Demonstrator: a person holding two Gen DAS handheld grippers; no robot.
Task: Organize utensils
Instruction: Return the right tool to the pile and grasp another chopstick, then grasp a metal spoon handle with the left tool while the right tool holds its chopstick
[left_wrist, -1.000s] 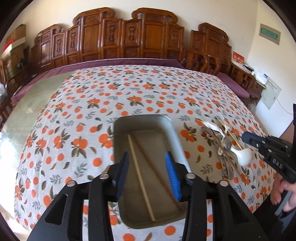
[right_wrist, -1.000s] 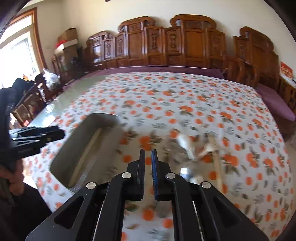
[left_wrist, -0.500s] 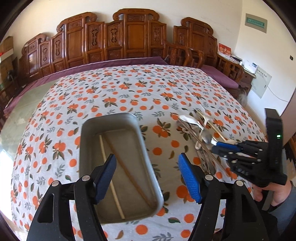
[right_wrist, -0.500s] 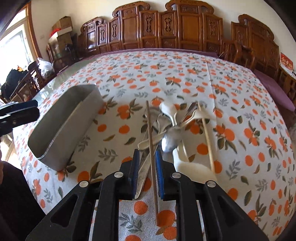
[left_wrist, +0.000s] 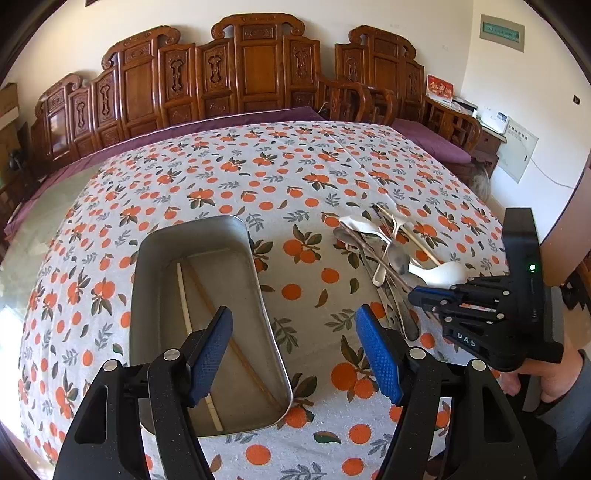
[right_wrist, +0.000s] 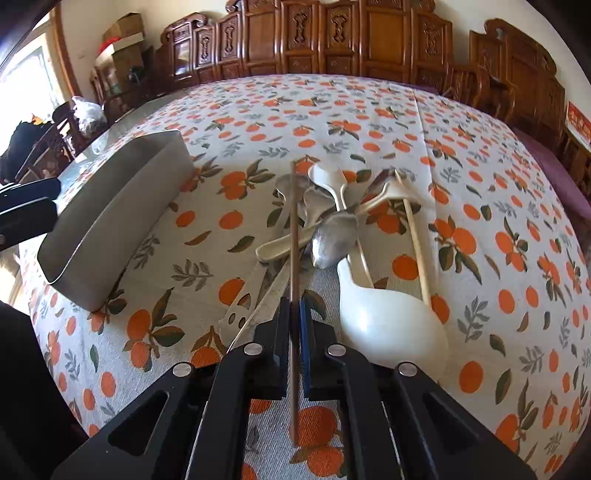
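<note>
Chopstick-picking is the step in hand: a dark brown chopstick (right_wrist: 294, 236) is lying across the heap of utensils (right_wrist: 332, 221) on the bench (right_wrist: 480, 147), its near end passing between the pads of the right tongs (right_wrist: 294, 314). Those tongs have just been closing and are now pinching the stick, with barely any gap showing between the blue pads. Spoons in metal and white, a pale chopstick (right_wrist: 415, 240) and a big white ladle (right_wrist: 388, 317) are crowding just beside it, some touching it.

Next, judging from this, the stick needs lifting straight out of the heap without dragging its neighbours, then carrying leftward over to the tray.

Off to the left, the grey metal tray (left_wrist: 147, 295) is sitting well apart from the heap. Inside it two chopsticks are lying already, a pale one (left_wrist: 188, 317) and a brown one (left_wrist: 221, 332), crossing near the far end. The left tongs (left_wrist: 295, 350) are hanging open and empty above the tray's near right corner, holding nothing.
</note>
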